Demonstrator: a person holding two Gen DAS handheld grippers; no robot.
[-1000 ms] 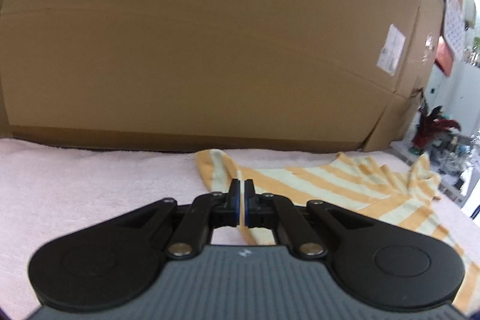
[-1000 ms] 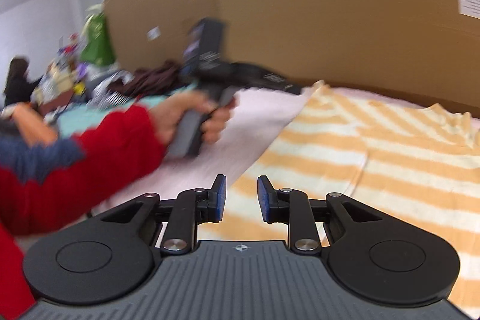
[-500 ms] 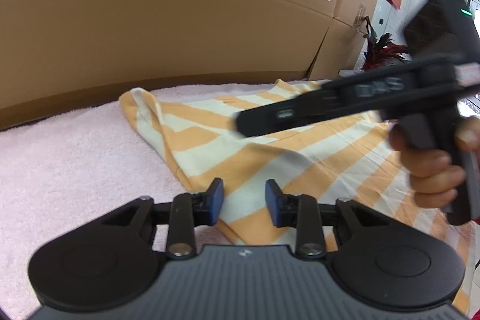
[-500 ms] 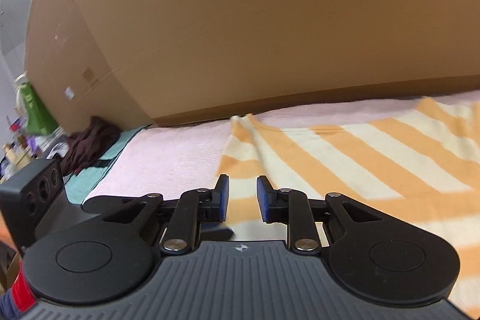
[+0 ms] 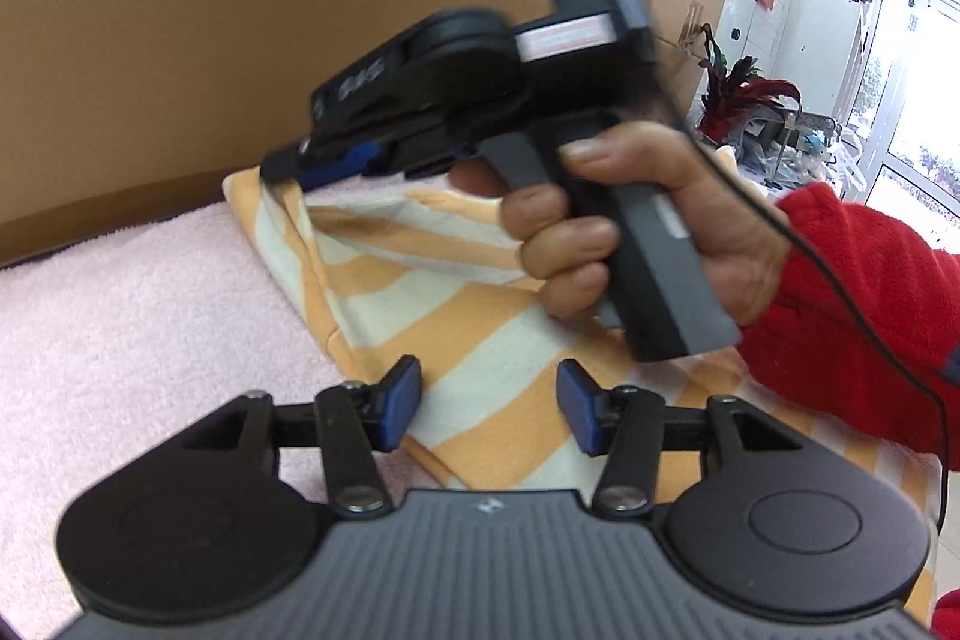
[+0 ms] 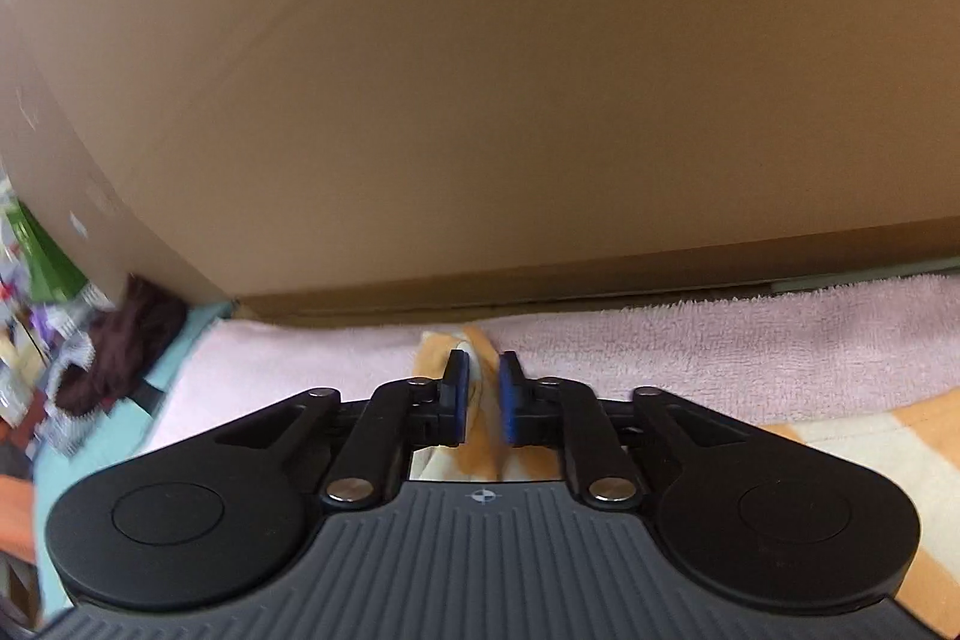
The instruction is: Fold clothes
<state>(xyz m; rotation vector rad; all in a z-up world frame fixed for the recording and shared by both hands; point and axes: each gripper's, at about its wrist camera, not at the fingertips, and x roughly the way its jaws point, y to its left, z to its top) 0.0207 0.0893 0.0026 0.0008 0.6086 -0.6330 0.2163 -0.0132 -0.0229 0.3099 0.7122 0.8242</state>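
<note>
An orange-and-cream striped garment [image 5: 468, 316] lies on a pink towel [image 5: 120, 328]. In the left wrist view my left gripper [image 5: 489, 403] hovers open over the garment's near folded edge, with nothing between its fingers. A hand [image 5: 600, 232] in a red sleeve [image 5: 852, 310] holds my right gripper [image 5: 288, 169] over the garment's far corner. In the right wrist view the right gripper [image 6: 483, 394] has its blue pads drawn close on that corner of the garment [image 6: 870, 436], with cloth filling the narrow gap.
A big cardboard box [image 6: 480, 100] walls off the back of the towel [image 6: 720, 334]. A dark brown cloth [image 6: 126, 346] lies on a teal surface [image 6: 174, 370] to the left. A thin black cable [image 5: 870, 328] trails from the right gripper. A red plant [image 5: 738, 94] and clutter stand at the far right.
My left gripper let go of the garment's edge and opened wider. The right gripper crossed over to the far corner and its pads narrowed onto the cloth.
</note>
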